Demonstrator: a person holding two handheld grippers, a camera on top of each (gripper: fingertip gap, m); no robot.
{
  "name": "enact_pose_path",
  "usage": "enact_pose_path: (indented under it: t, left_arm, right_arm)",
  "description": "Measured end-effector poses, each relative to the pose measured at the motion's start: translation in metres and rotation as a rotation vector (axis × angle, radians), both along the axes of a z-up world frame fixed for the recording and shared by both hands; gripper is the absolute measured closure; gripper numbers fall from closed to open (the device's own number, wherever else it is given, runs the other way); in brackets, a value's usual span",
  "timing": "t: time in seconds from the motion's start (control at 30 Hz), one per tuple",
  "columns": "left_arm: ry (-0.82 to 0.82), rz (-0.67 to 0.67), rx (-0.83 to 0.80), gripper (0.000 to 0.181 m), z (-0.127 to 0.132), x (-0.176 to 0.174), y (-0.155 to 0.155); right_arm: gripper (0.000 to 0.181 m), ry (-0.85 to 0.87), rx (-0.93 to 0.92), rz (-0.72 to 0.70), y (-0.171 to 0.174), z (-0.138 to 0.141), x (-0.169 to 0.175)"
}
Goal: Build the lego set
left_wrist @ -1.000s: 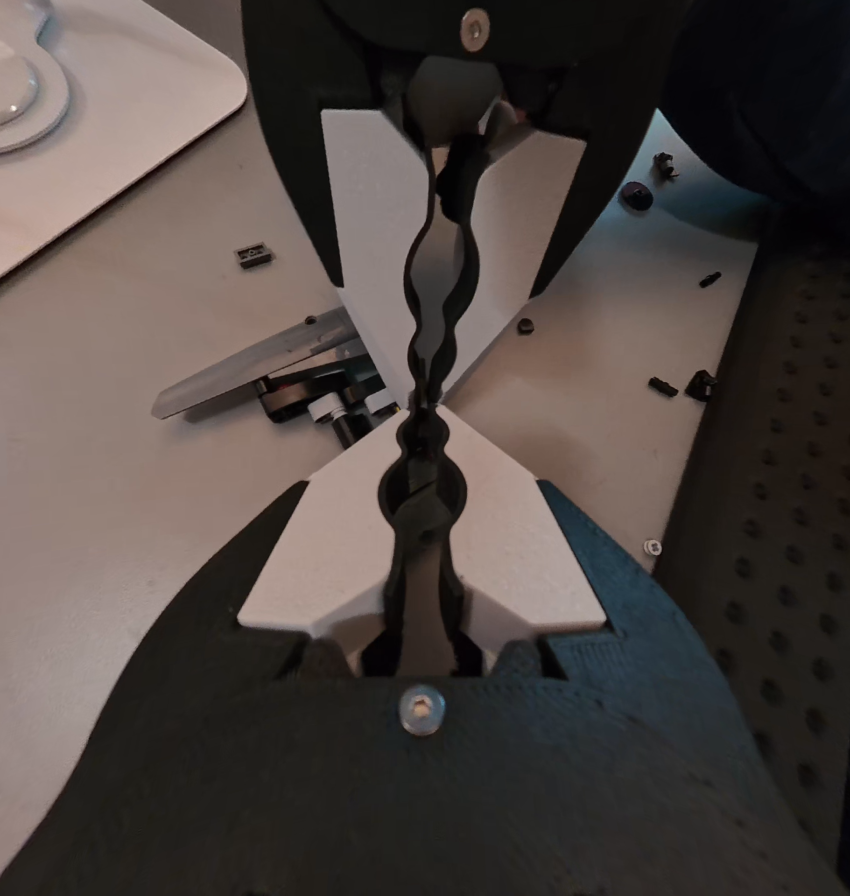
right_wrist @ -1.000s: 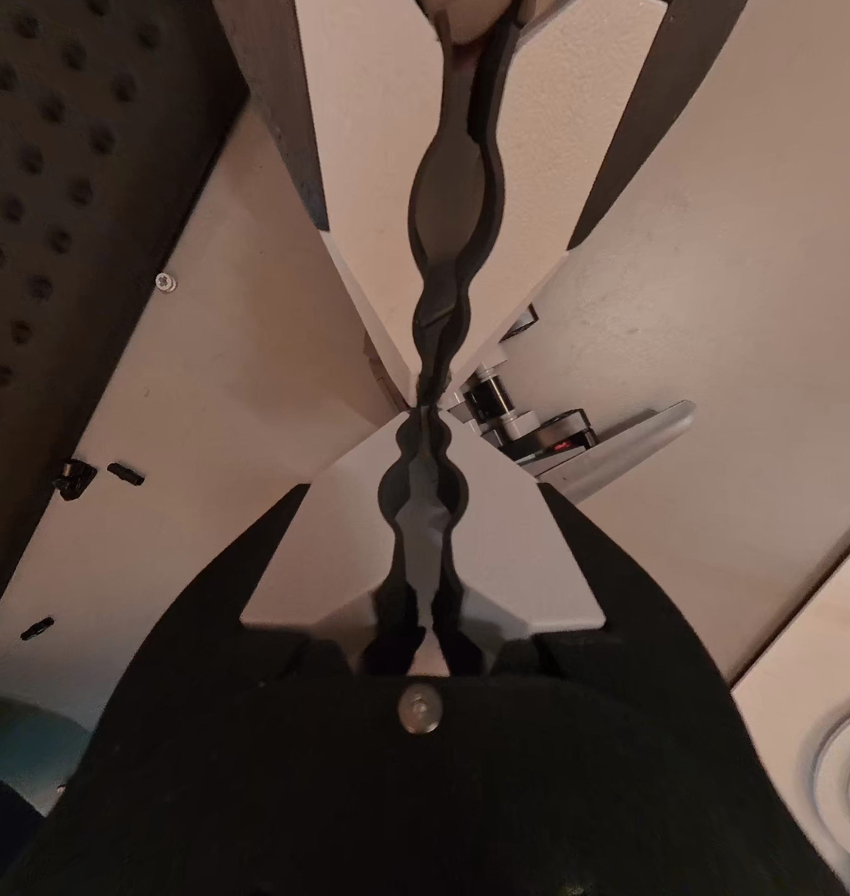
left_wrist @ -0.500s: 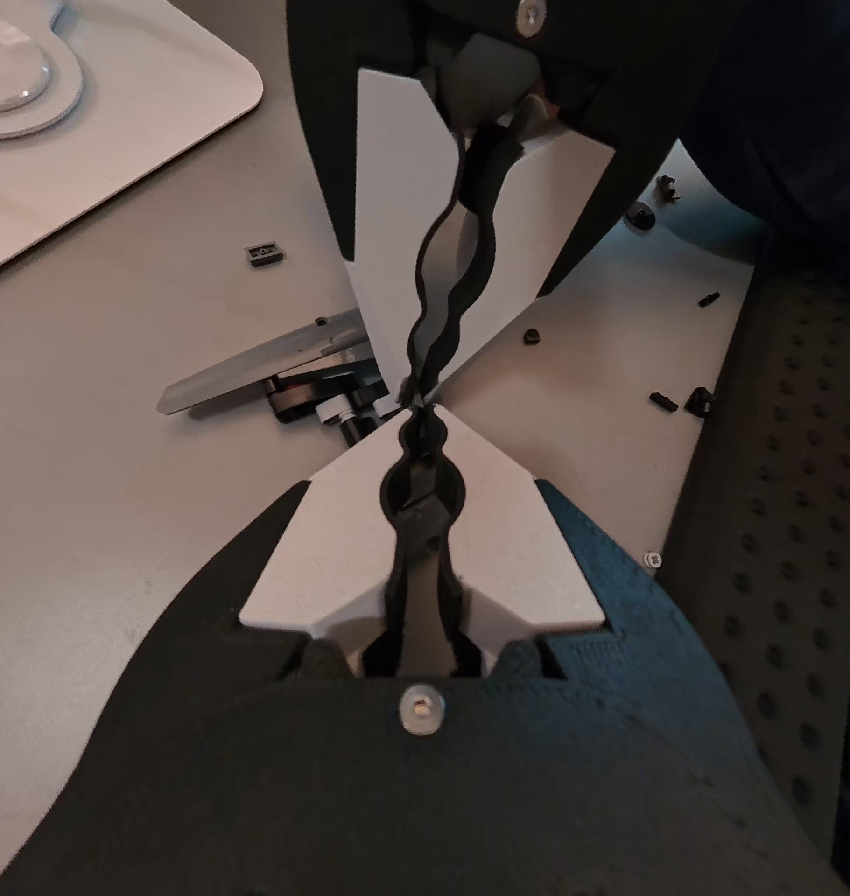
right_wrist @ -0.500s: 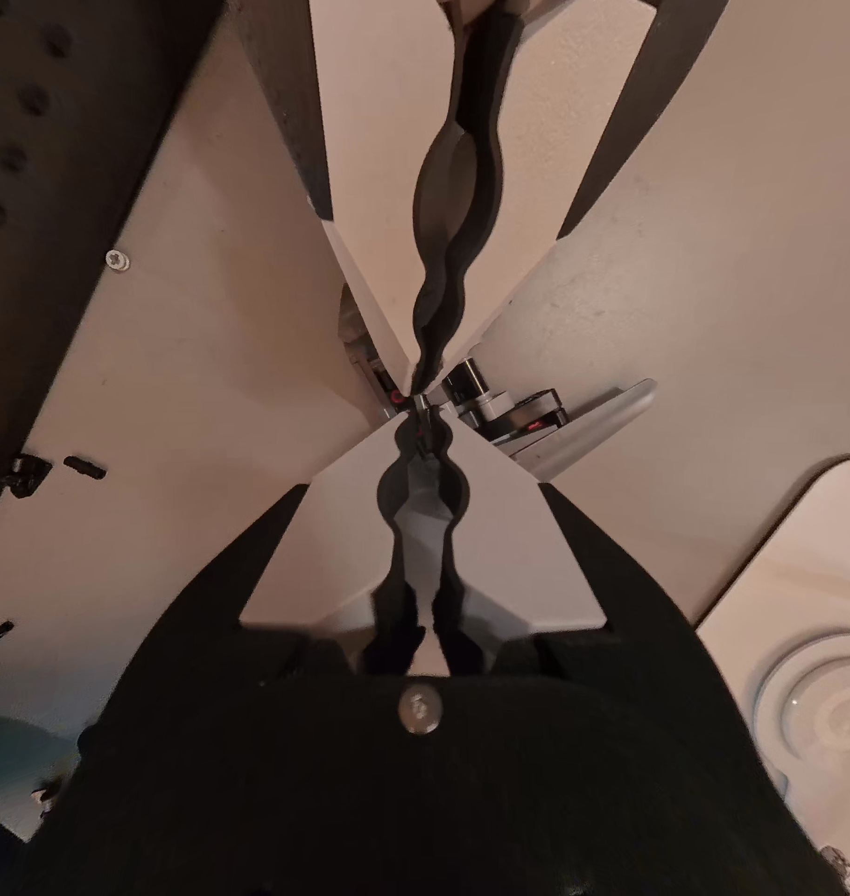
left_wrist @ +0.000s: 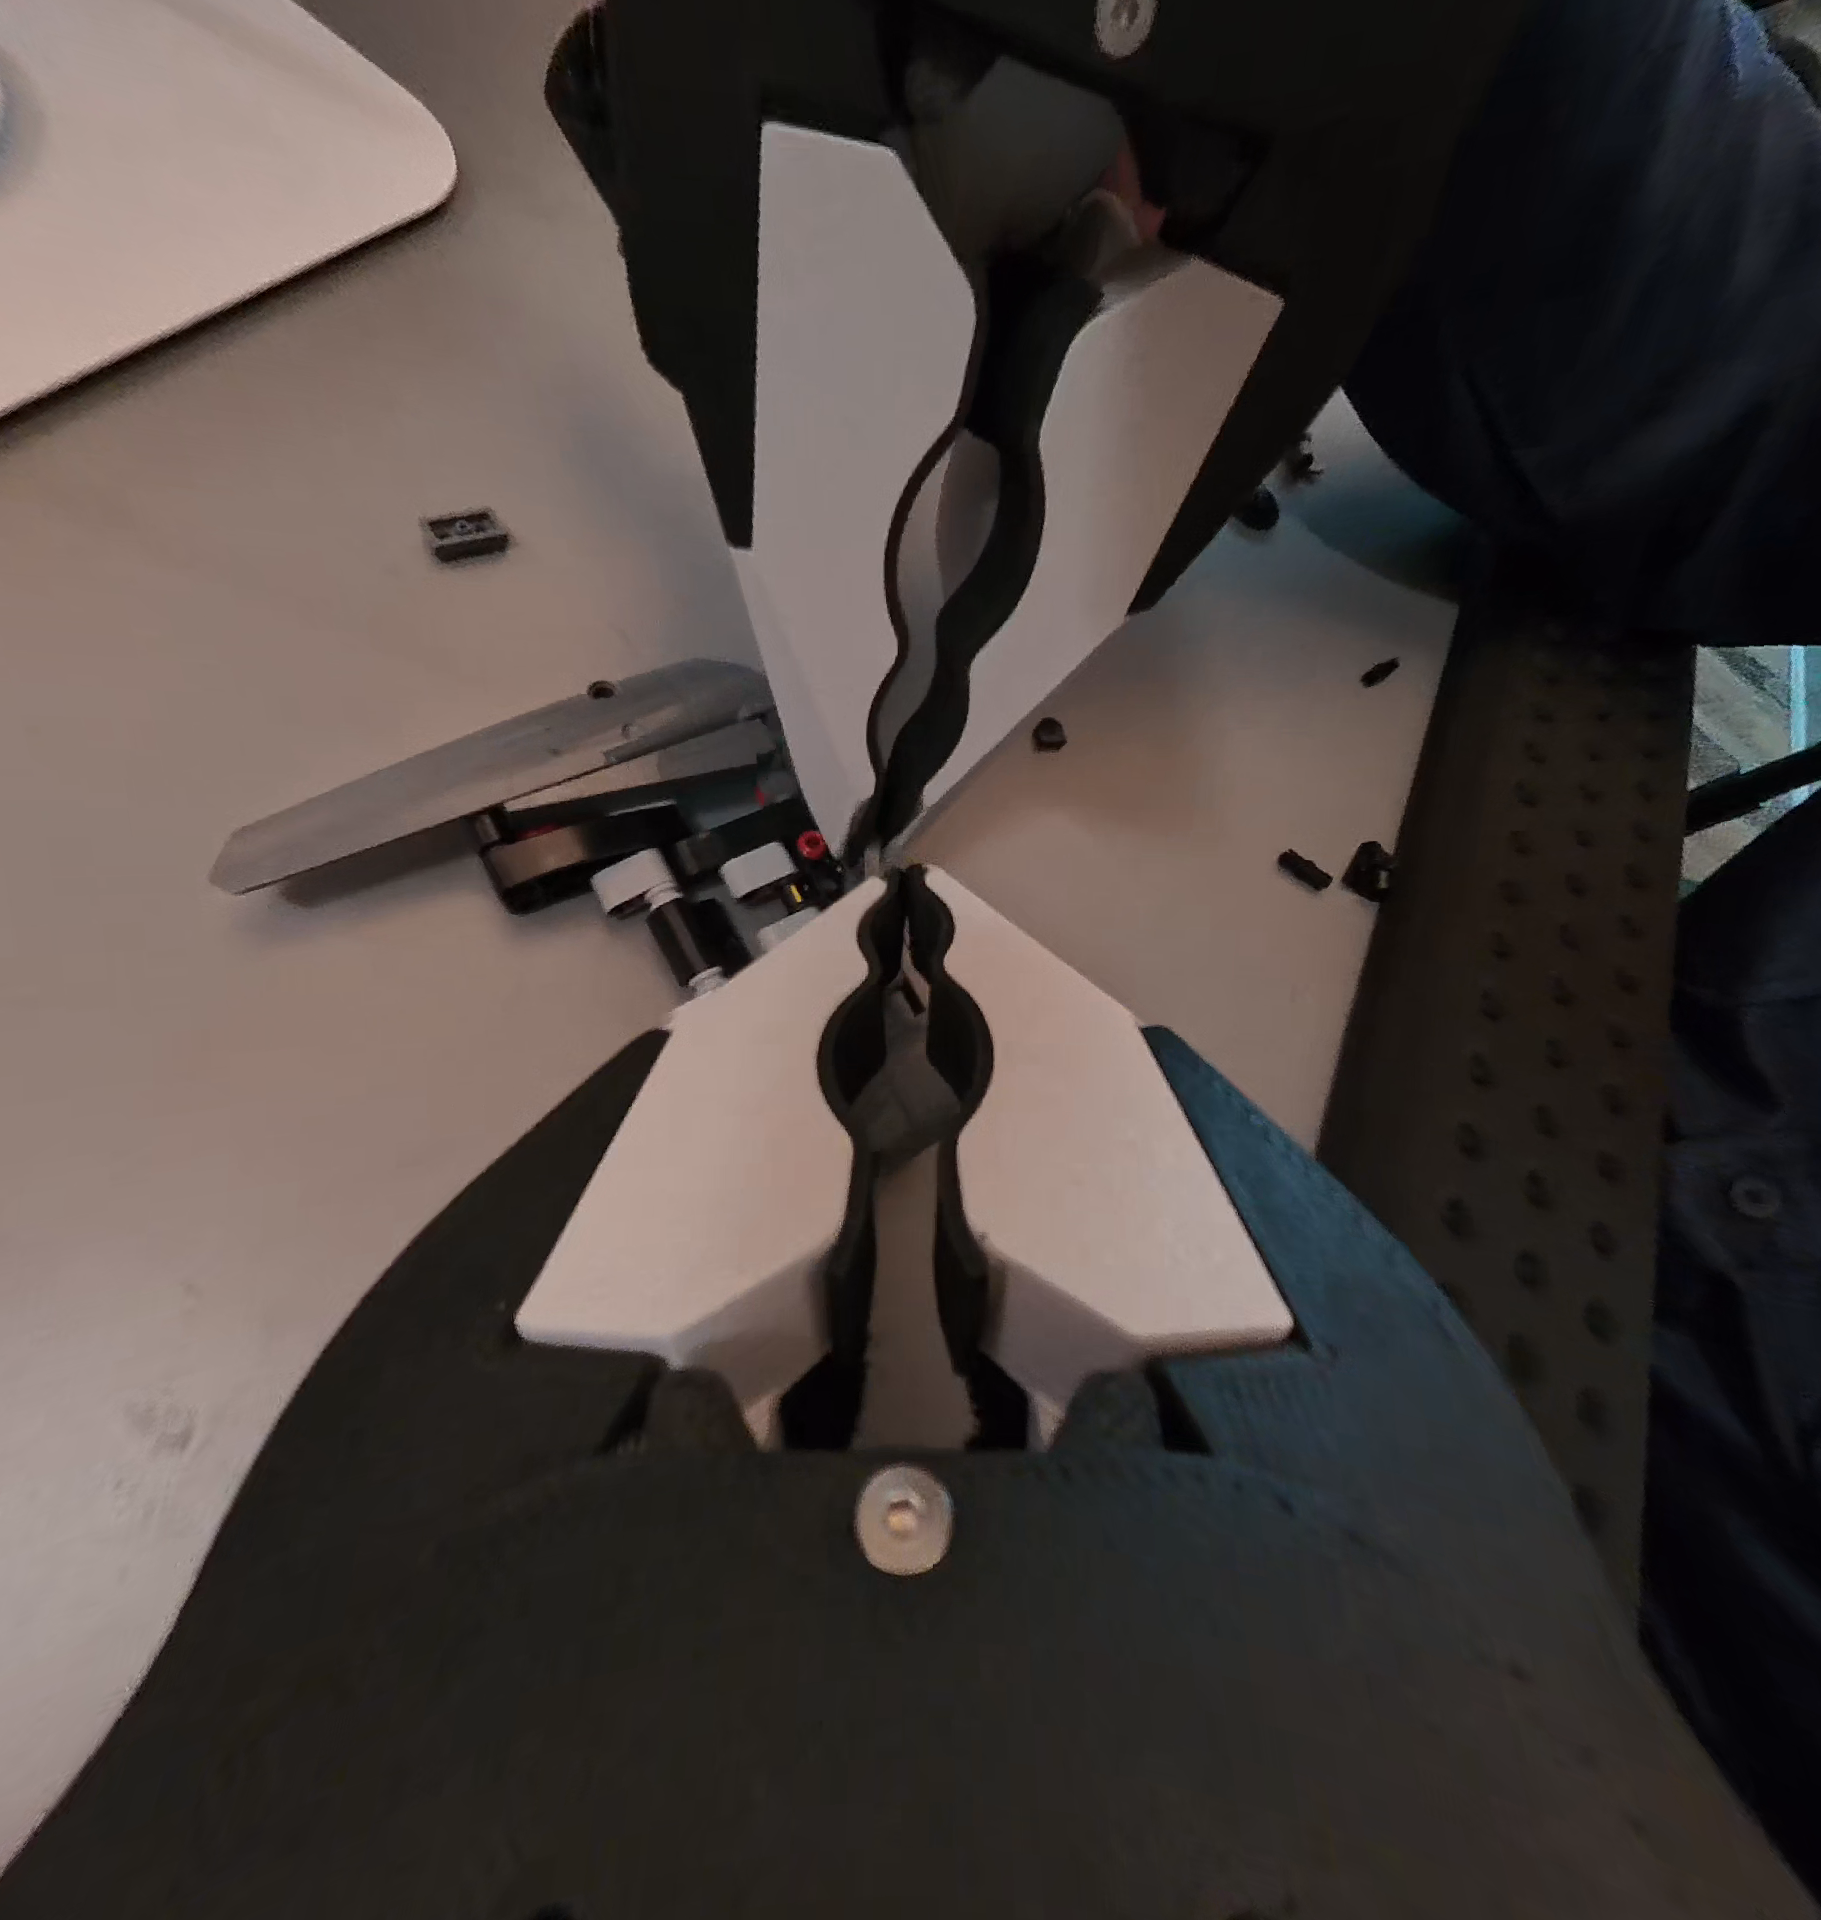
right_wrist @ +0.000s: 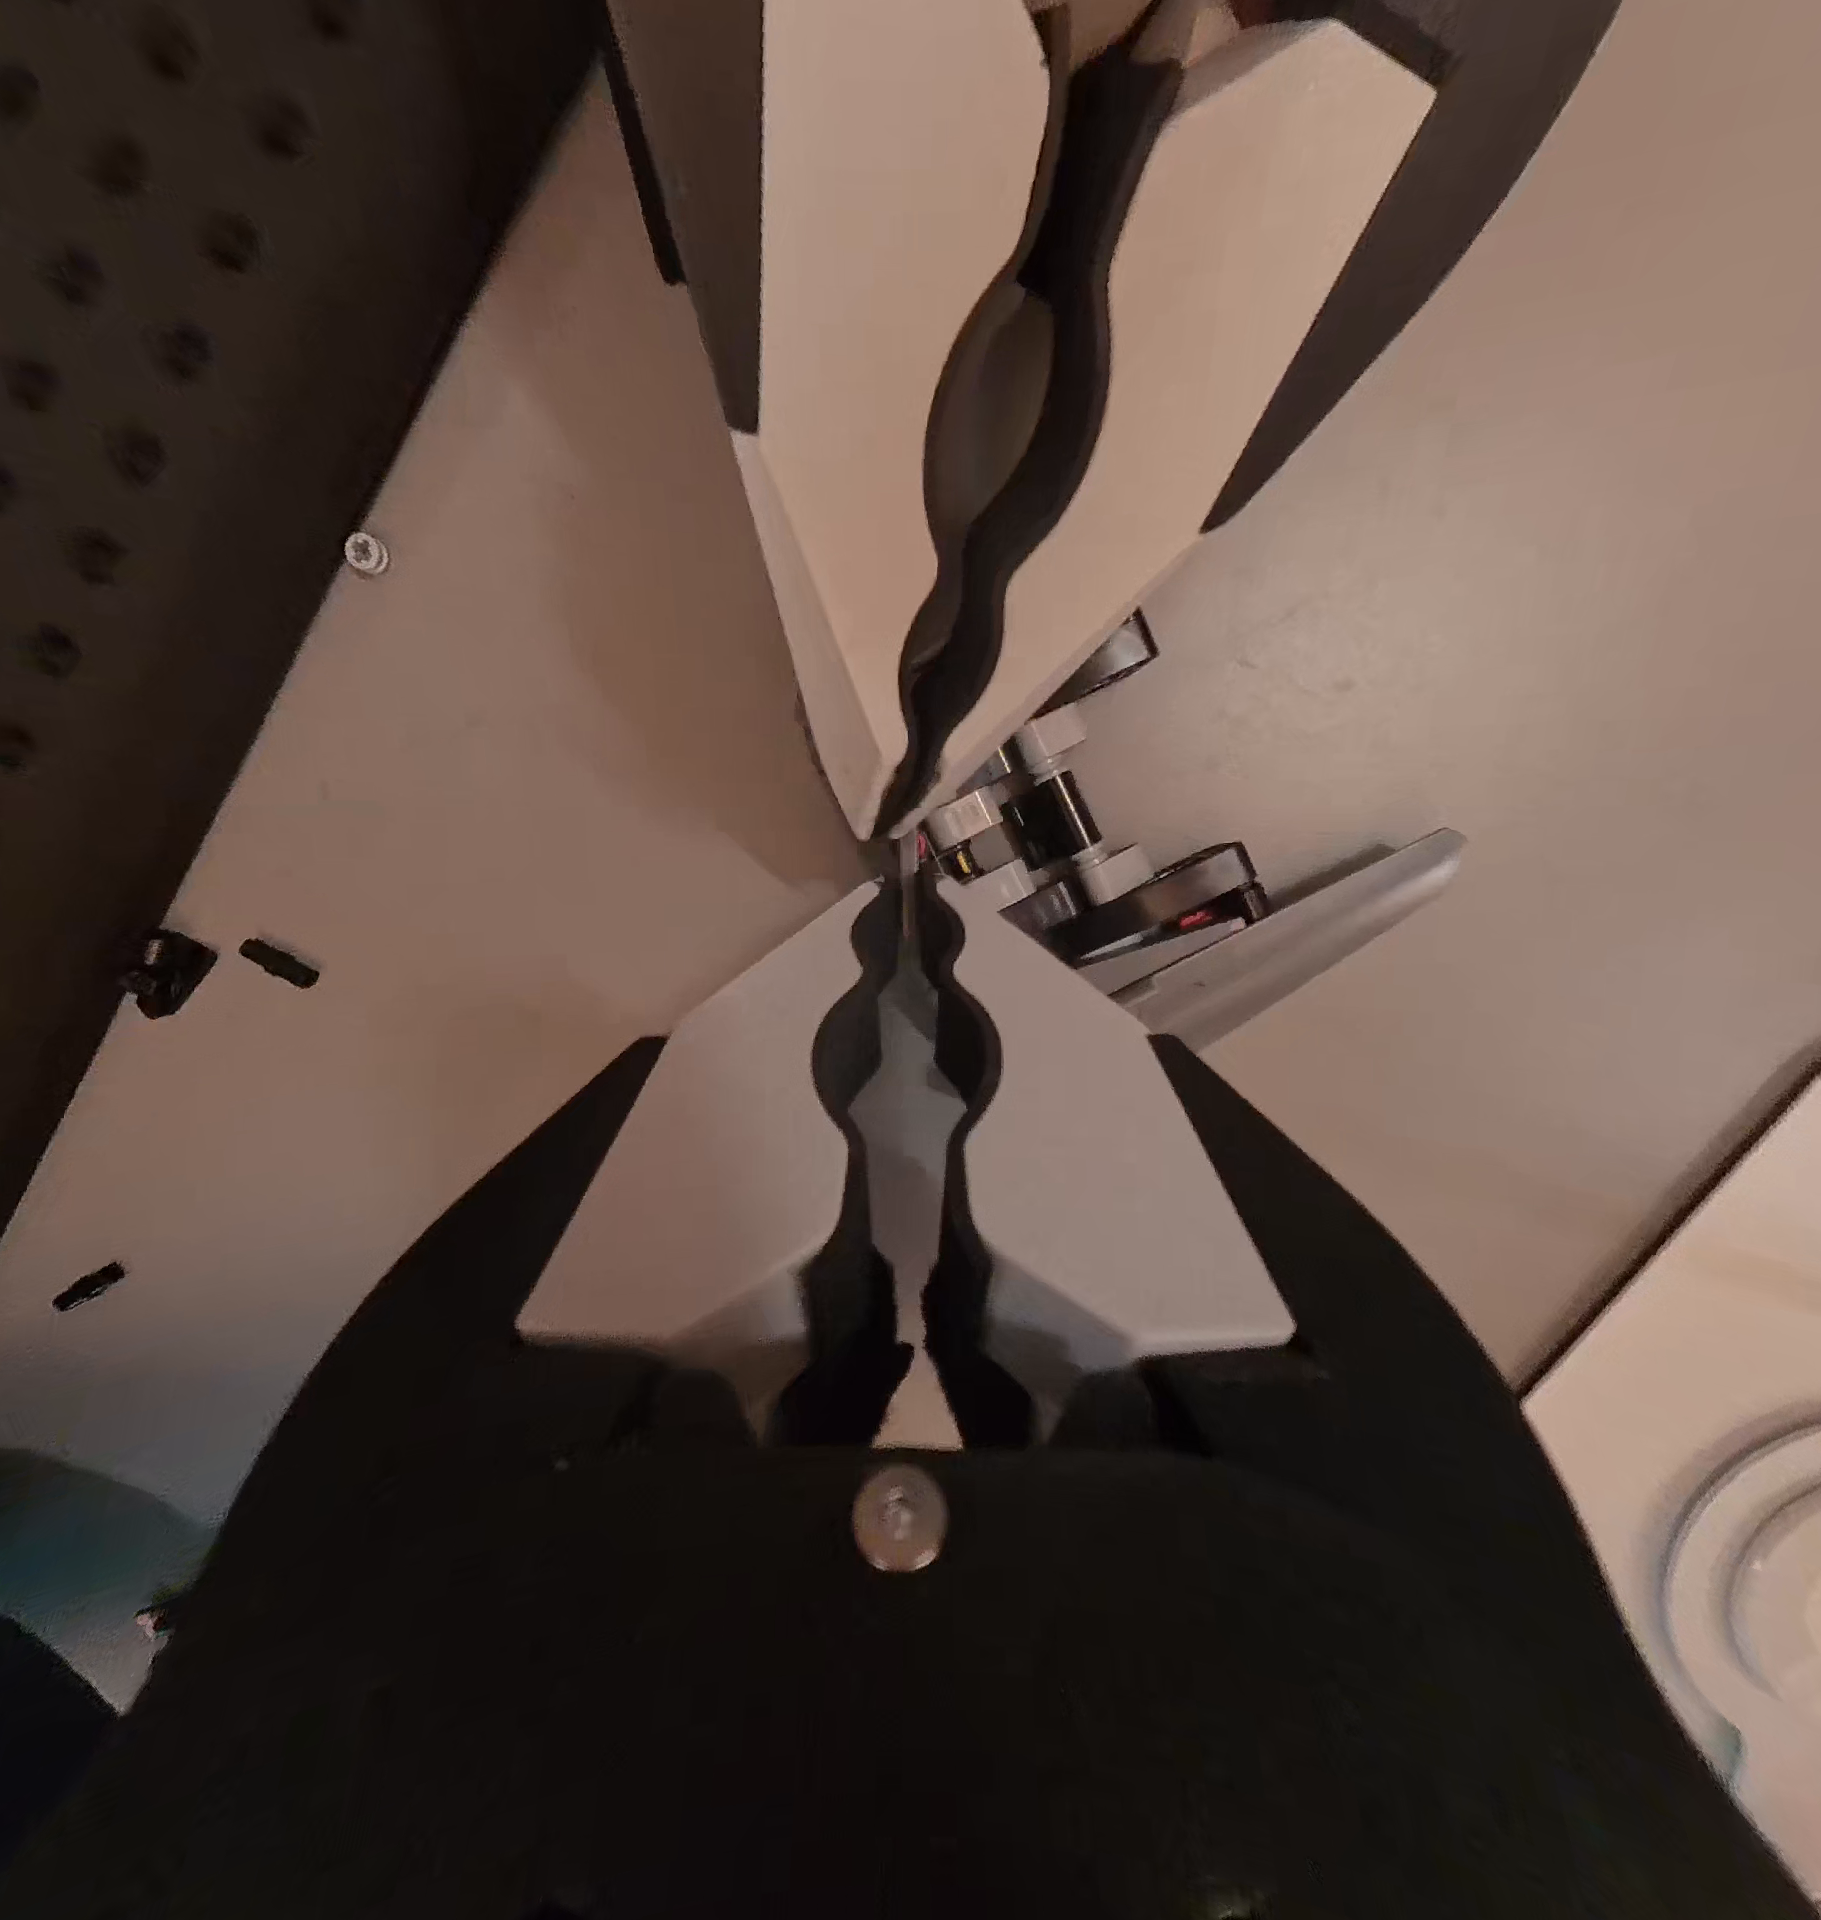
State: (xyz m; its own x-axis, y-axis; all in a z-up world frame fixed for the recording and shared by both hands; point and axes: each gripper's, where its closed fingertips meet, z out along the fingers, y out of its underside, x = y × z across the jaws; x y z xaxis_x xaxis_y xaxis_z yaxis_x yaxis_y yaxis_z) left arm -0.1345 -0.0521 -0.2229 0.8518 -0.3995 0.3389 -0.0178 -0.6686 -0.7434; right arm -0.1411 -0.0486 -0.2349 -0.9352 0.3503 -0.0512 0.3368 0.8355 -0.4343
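The lego build point(left_wrist: 573, 790) is a flat grey wing plate with black and grey technic parts; it lies on the table and also shows in the right wrist view point(right_wrist: 1145, 883). My left gripper point(left_wrist: 901, 883) is shut, with a small dark piece point(left_wrist: 911, 995) pinched just behind its tips. My right gripper point(right_wrist: 901, 894) is shut on a thin grey sliver at its tips. The two grippers meet tip to tip right over the near end of the build. The right gripper comes down from the top of the left wrist view point(left_wrist: 875, 831), and the left gripper from the top of the right wrist view point(right_wrist: 901, 821). The contact point is hidden.
A white tray point(left_wrist: 210, 208) lies at the far left and shows again in the right wrist view point(right_wrist: 1716, 1351). A small dark plate point(left_wrist: 466, 535) and loose black pins point(left_wrist: 1306, 871) lie on the table. A black perforated mat point(left_wrist: 1508, 935) borders it. A dark blue sleeve point(left_wrist: 1612, 312) is behind the right gripper. Left and right tips are no more than a few centimetres apart. The right tips stand about 11 centimeters off the small dark plate point(left_wrist: 466, 535).
Both grippers stayed shut and tip to tip. The right gripper has tilted and shifted right in the left wrist view, so more of the build's technic parts show.
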Motion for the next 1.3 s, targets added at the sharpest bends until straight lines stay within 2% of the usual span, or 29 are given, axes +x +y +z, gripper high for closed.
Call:
enact_pose_path:
  t: [0.47,0.87,1.3]
  left_arm:
    - [0.060,0.003,0.016,0.181,-0.002,-0.002,0.002]
    - [0.129,0.039,-0.005,0.181,-0.010,-0.013,0.003]
    - [0.170,0.007,0.002,0.181,-0.011,-0.007,0.002]
  right_arm:
    - [0.180,-0.007,0.026,0.010,-0.002,-0.004,0.000]
    - [0.171,0.060,0.070,-0.022,0.003,-0.003,-0.012]
    - [0.177,0.079,0.083,-0.016,0.002,-0.004,-0.013]
